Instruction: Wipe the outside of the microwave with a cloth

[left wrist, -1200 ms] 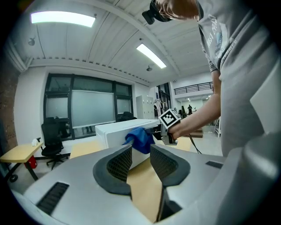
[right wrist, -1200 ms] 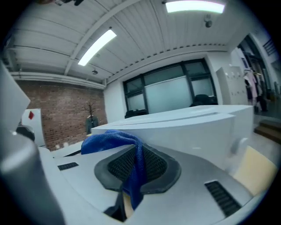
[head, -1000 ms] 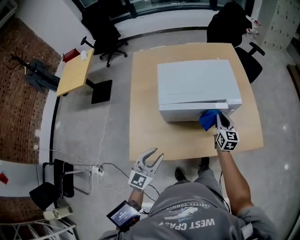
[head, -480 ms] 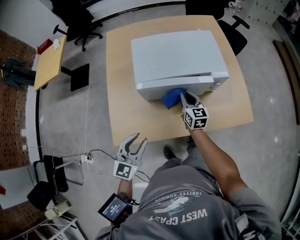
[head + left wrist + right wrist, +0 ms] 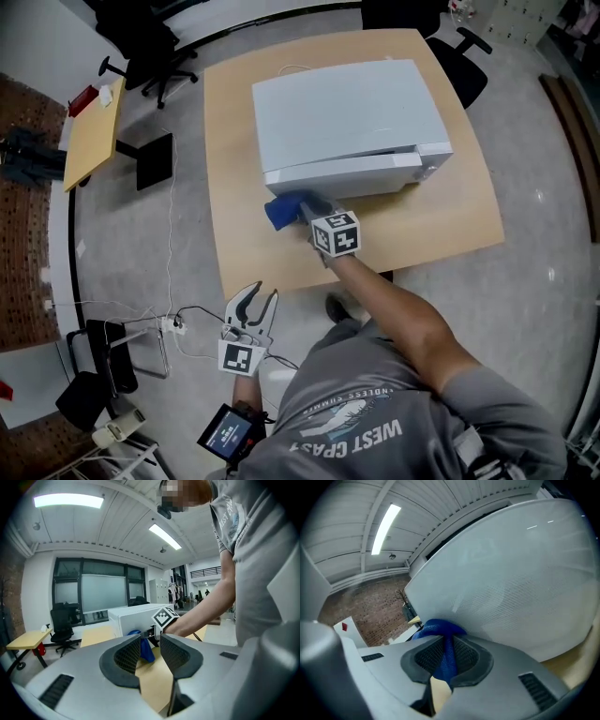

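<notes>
Seen from my head camera: a white microwave [image 5: 342, 112] sat on a light wooden table [image 5: 239, 253], its front face turned toward me. My right gripper [image 5: 307, 211] reached to the near left corner of that front face, low down by the table top. Its jaws were clamped on a blue cloth [image 5: 284, 210] – in the right gripper view a fold of the fabric ran straight down between the two pads, and the bunched end pressed against the microwave's pale front panel, which filled most of that view.

My left gripper [image 5: 258, 298] hung off the near edge of the table, well apart from the microwave. Its jaws stood partly apart with nothing between them; the left gripper view showed only the cloth and the microwave far beyond the gap.

I judged the step in hand to be wiping the front face, with the cloth at the left end of a pass. The top and the sides looked left to do – though no view showed which panels were clean. The next move, as I read it, called for a firm hold on the cloth, the bunched end flat on the panel, and a turn round the left corner onto the side or a sweep the other way along the front.
</notes>
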`<action>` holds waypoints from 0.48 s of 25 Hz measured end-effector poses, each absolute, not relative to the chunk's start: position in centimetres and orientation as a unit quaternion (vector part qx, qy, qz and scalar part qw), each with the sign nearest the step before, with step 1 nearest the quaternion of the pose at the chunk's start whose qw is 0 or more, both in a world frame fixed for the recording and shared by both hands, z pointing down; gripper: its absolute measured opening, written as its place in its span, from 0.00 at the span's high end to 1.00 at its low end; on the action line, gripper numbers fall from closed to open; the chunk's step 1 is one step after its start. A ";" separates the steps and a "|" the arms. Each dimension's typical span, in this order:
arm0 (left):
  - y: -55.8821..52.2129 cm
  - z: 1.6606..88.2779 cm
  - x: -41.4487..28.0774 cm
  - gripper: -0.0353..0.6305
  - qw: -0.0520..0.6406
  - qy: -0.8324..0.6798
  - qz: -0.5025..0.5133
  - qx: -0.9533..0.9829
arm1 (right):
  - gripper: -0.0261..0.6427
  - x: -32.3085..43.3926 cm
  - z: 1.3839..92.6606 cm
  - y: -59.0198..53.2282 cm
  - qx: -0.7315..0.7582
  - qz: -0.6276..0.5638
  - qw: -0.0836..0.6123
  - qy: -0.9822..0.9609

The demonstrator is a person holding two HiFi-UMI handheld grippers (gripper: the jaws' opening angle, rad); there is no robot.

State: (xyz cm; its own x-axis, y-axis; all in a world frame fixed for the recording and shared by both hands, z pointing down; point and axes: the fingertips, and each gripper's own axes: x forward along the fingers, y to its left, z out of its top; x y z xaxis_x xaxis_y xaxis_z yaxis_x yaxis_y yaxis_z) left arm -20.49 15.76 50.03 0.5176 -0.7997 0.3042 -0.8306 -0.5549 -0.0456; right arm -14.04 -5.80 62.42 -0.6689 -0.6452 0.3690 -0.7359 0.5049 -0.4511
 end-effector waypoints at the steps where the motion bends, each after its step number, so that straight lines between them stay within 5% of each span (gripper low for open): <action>1: 15.7 50.0 -20.5 0.73 0.049 -0.467 0.149 0.870 | 0.88 -13.1 62.4 -5.9 0.405 0.300 0.076 -0.861; 12: 13.4 47.7 -16.4 0.73 0.011 -0.412 0.123 0.903 | 0.88 6.0 58.4 -6.8 0.537 0.279 0.044 -0.795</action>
State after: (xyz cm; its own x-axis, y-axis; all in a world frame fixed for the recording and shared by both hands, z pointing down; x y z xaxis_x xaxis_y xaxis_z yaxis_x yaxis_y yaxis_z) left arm -16.43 13.44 47.73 0.6296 -0.7417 0.2311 -0.7470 -0.6597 -0.0824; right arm 6.05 -6.78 58.38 -0.4188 -0.8294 0.3697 -0.8785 0.2671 -0.3961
